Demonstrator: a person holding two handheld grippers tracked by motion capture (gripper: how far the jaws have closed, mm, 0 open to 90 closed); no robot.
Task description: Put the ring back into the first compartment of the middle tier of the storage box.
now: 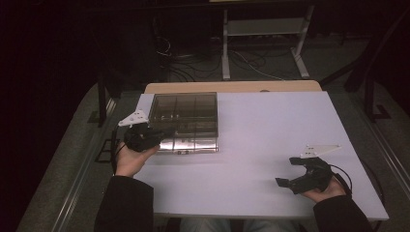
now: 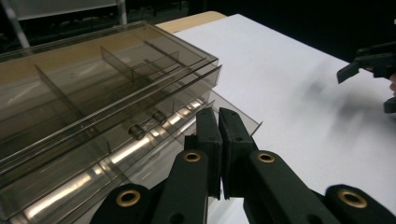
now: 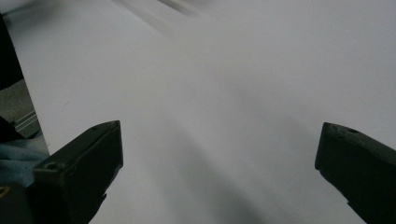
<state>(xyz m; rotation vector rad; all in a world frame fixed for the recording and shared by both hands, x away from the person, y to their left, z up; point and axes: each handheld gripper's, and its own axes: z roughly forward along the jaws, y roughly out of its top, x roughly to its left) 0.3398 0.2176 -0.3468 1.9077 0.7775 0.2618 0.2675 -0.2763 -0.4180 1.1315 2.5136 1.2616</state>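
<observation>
A smoky clear plastic compartment box (image 1: 183,113) lies at the table's back left, with dividers inside (image 2: 112,60). Its hinged lid (image 2: 140,149) is folded out toward me along the front. My left gripper (image 1: 169,132) reaches in from the left at the box's front edge. Its jaws (image 2: 219,116) are shut, pad against pad, right at the lid's near corner (image 2: 254,124). I cannot tell whether the thin lid edge is pinched between them. My right gripper (image 1: 285,171) rests low at the front right, jaws wide open (image 3: 219,140) over bare white tabletop, holding nothing.
The white table (image 1: 270,130) stretches between the two grippers. A wooden strip (image 1: 232,87) runs along its far edge. Beyond it stand a white frame's legs (image 1: 300,53) and floor cables (image 1: 193,63). The right gripper (image 2: 369,60) is seen across the table in the left gripper view.
</observation>
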